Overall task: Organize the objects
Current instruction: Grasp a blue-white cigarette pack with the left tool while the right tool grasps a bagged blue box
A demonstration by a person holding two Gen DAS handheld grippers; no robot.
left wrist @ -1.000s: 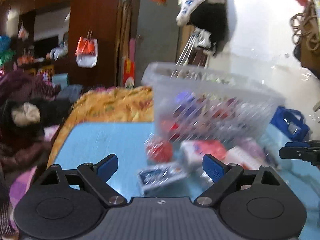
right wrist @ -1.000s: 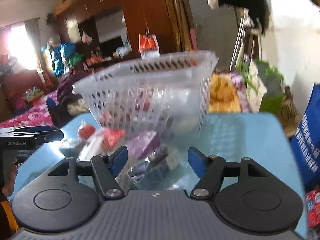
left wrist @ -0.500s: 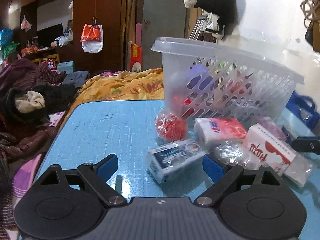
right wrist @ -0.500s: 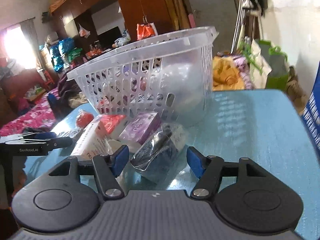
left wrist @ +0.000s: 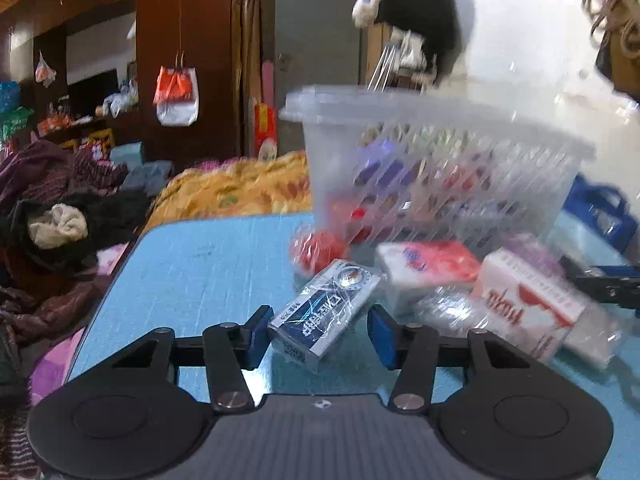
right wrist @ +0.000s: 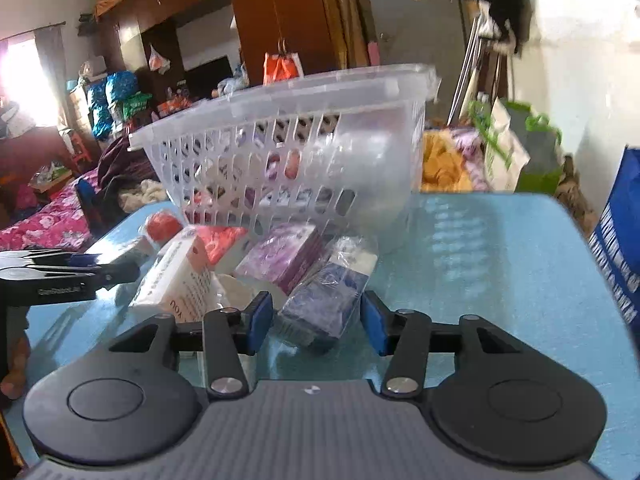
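Tabletop [left wrist: 208,264] in blue, white slotted basket [left wrist: 440,168] at rear, left gripper [left wrist: 316,334] jaws closing around blue-white packet [left wrist: 326,314], right gripper [right wrist: 316,320] jaws closing around dark blue wrapped pack [right wrist: 324,304], both items resting before basket among other packets.

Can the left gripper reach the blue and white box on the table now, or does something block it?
Probably yes. The left gripper already has the blue and white box between its closing jaws, with a gap showing on the right side. The red ball and the basket lie beyond it, so nothing seems to block it.
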